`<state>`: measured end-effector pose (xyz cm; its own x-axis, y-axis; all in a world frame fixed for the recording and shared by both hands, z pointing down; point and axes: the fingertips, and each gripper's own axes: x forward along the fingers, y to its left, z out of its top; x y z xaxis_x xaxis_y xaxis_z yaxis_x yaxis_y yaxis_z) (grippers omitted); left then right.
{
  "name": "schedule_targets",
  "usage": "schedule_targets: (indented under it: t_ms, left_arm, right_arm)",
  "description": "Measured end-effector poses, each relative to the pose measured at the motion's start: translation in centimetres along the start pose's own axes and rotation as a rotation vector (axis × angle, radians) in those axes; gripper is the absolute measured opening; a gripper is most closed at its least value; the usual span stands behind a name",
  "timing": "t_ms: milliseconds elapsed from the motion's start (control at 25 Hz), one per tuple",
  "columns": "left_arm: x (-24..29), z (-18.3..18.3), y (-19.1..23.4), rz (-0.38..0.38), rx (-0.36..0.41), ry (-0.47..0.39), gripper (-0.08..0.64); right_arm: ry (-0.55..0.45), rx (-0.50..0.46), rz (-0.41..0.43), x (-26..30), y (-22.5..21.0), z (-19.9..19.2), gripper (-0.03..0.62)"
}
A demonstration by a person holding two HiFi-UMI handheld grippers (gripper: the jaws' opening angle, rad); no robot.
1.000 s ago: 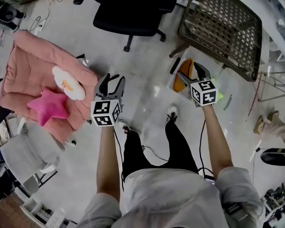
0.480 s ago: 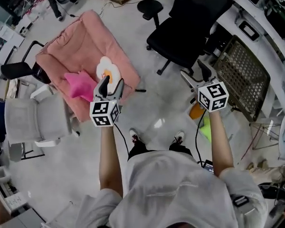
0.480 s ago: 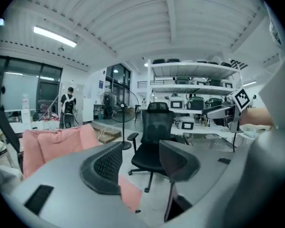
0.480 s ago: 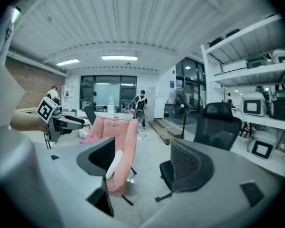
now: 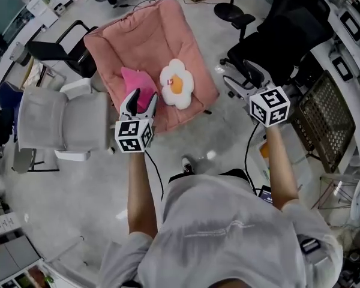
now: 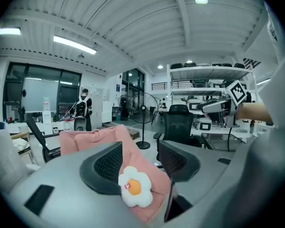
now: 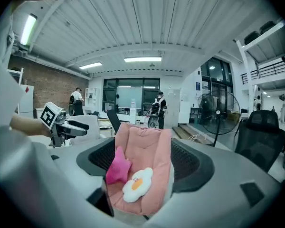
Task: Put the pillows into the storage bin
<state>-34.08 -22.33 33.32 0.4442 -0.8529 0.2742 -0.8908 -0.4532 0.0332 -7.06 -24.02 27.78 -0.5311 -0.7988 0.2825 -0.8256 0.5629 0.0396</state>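
My left gripper [image 5: 141, 101] and right gripper [image 5: 245, 81] both have their jaws standing apart with nothing between the pads, the same as a second ago. Back then my right gripper hung at the right of the head view over a clear bin with orange and green contents. It now sits in front of the black office chair [image 5: 288, 35] at the upper right. The pink chair [image 5: 150, 47] has gone from the left edge to the upper centre. On it lie the fried-egg pillow [image 5: 177, 84] and the pink star pillow [image 5: 137, 83], side by side, just beyond my left jaws.
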Motion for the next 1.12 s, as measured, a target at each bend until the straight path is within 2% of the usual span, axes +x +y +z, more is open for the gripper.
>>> schedule_targets:
  t_ms: [240, 560, 840, 1120]
  left_arm:
    - [-3.2, -2.5, 7.4, 0.086, -0.053, 0.032, 0.259]
    - [-4.9, -5.8, 14.8, 0.225, -0.127, 0.102, 0.259]
    - [-3.7, -9.9, 20.8, 0.329, -0.183, 0.199, 0.259]
    - [-1.9, -13.7, 26.9, 0.459, -0.253, 0.312, 0.259]
  right_arm:
    - [0.033, 0.030, 0.134, 7.8, 6.4, 0.5, 0.380]
    - [0.120, 0.023, 0.323, 18.9, 12.2, -0.7, 0.379]
    - [0.221, 0.012, 0.504, 30.5, 16.5, -4.1, 0.380]
    - [0.366, -0.002, 0.663, 42.5, 19.9, -9.4, 0.380]
